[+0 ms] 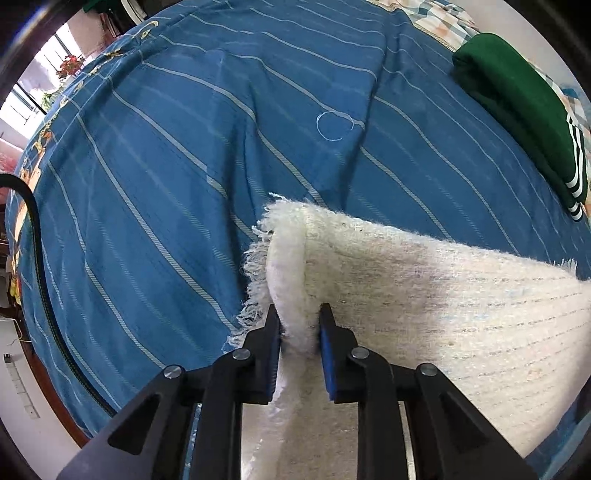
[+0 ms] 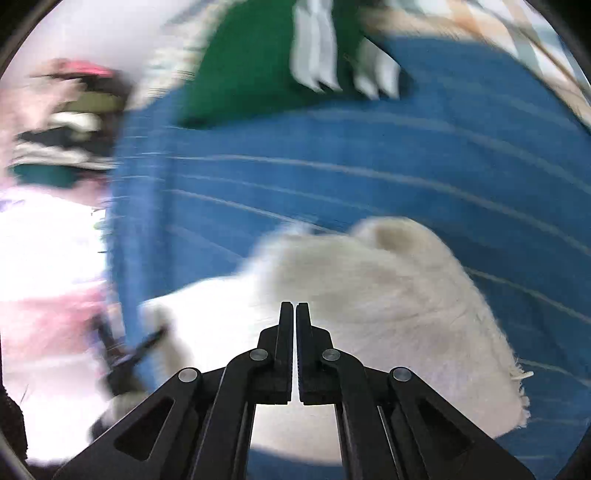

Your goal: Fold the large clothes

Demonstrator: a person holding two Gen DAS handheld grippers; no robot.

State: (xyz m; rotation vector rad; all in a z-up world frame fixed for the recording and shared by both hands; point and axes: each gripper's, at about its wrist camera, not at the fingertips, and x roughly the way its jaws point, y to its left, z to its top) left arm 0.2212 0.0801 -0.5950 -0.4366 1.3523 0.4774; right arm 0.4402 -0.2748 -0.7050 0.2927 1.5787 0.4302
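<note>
A cream knitted garment (image 1: 424,295) with frayed edges lies over the blue striped bed cover (image 1: 184,147). My left gripper (image 1: 299,314) is shut on a folded edge of it and holds that edge up off the bed. In the blurred right wrist view the same cream garment (image 2: 388,295) lies bunched under and ahead of my right gripper (image 2: 294,306). The right gripper's jaws are closed together with no cloth visible between the tips.
A folded green garment with white stripes (image 1: 524,110) lies at the far right of the bed, and shows at the top of the right wrist view (image 2: 266,55). A black cable (image 1: 37,236) runs along the bed's left edge. A checked cloth (image 1: 439,18) lies beyond.
</note>
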